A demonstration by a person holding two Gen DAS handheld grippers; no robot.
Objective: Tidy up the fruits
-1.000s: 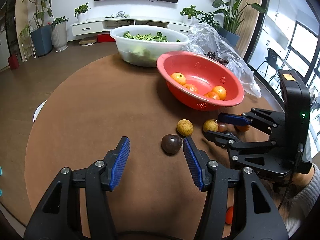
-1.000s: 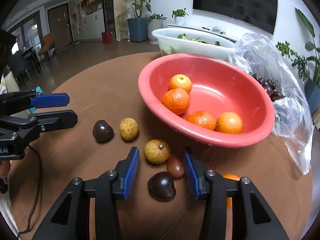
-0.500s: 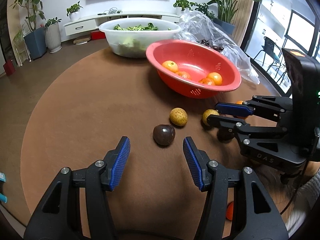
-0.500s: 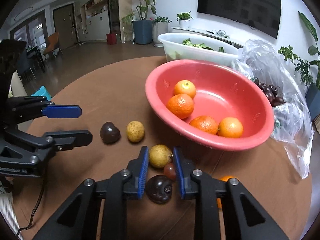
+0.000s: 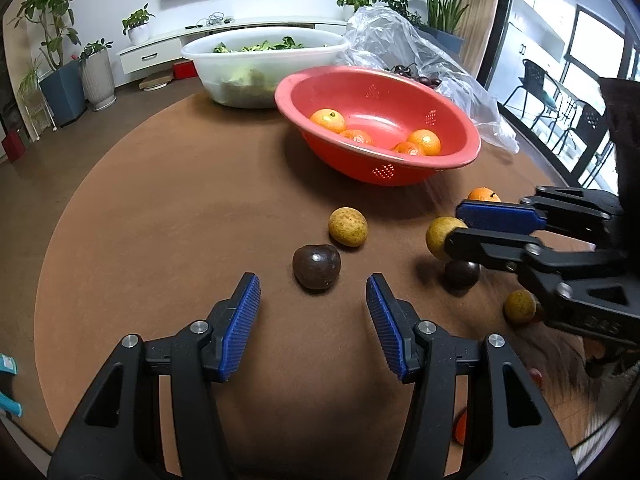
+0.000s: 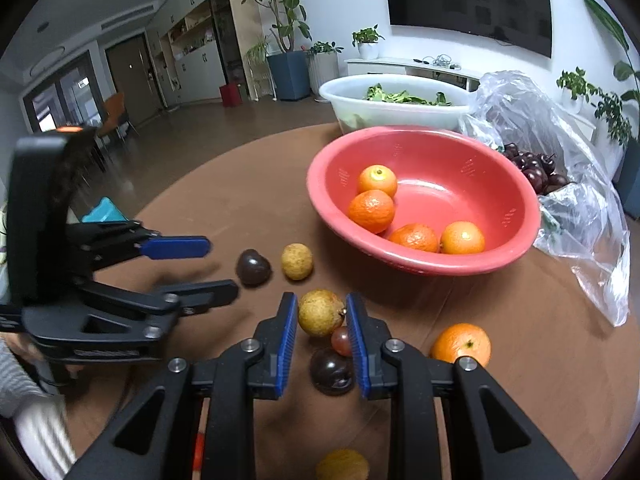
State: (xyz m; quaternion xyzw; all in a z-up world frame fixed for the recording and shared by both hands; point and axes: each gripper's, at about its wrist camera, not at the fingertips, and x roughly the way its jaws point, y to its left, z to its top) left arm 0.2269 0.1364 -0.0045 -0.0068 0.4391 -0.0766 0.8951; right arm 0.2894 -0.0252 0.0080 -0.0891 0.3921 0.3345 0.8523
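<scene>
Right gripper point(image 6: 322, 320) has just clamped its jaws onto the yellow fruit point(image 6: 320, 312) and lifted it; left gripper point(image 5: 314, 312) hangs half-open, empty, dark fruit point(image 5: 316, 266) just ahead; red bowl point(image 6: 500, 264) beyond awaits it

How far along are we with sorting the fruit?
Done: four oranges in the red basin. In hand: right gripper shut on a yellow fruit. Left: the left gripper, open, faces a dark fruit; several more, including one orange, remain on the table.
</scene>
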